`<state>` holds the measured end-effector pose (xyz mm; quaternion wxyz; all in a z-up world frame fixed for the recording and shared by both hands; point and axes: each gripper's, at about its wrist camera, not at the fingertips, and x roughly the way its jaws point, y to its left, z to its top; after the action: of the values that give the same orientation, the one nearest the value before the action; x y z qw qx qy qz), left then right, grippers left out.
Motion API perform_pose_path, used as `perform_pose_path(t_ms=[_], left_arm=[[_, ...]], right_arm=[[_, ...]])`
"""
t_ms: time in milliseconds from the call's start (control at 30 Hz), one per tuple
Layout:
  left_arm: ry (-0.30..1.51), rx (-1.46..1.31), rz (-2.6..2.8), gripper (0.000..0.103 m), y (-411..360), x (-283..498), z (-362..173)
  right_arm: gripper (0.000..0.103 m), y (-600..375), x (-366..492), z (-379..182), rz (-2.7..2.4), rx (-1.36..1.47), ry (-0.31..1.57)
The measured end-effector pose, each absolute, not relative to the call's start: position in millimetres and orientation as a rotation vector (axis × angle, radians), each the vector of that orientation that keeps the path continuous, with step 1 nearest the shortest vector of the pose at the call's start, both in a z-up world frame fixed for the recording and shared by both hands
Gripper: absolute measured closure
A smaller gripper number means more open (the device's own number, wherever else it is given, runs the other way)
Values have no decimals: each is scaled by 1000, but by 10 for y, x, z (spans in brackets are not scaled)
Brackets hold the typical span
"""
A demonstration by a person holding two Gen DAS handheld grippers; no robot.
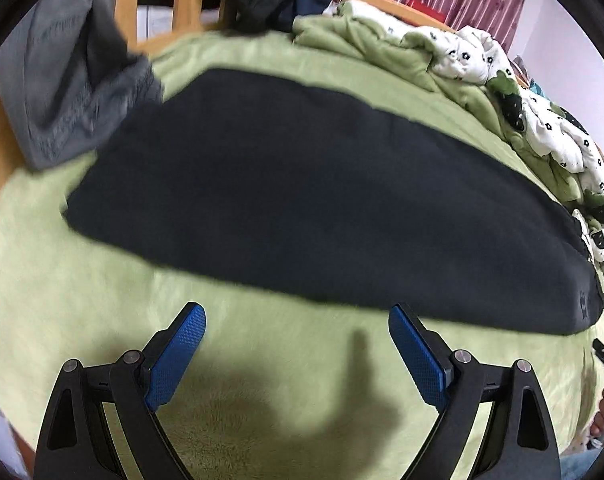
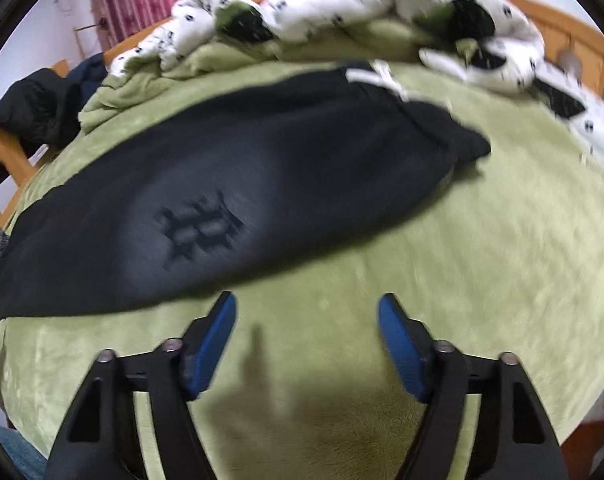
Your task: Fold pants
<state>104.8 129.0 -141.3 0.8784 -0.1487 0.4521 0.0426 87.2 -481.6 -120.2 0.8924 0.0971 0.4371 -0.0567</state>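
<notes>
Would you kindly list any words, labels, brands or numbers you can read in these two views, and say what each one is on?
No text can be read in either view.
Dark emblem on the black pants: a blocky mark, too blurred to read.
Small mark at the pants' corner in the left wrist view: too small to read.
Quilt: printed pattern only, no lettering.

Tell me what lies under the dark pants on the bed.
The dark pants lie flat on a green fleece blanket, which shows all around them. Anything between pants and blanket is covered. Both grippers, left and right, are open above bare blanket.
</notes>
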Motion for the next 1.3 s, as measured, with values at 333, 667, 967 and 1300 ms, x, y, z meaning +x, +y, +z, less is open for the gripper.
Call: perform_pose_path(t_ms=[333, 667, 967, 1300], left_arm=[[864, -510, 26, 11, 1548, 1130, -1601], [850, -629, 182, 90, 1821, 1353, -1536], [694, -457, 182, 90, 1708, 1872, -838], [615, -284, 280, 90, 1539, 3090, -738]], right_arm=[[36, -4947, 1127, -1427, -26, 401, 853], [82, -4978, 1634, -1324, -61, 459, 801], [85, -4839, 1961, -567, 41, 340, 648], [85, -4770, 2975, -357, 20, 268, 583]])
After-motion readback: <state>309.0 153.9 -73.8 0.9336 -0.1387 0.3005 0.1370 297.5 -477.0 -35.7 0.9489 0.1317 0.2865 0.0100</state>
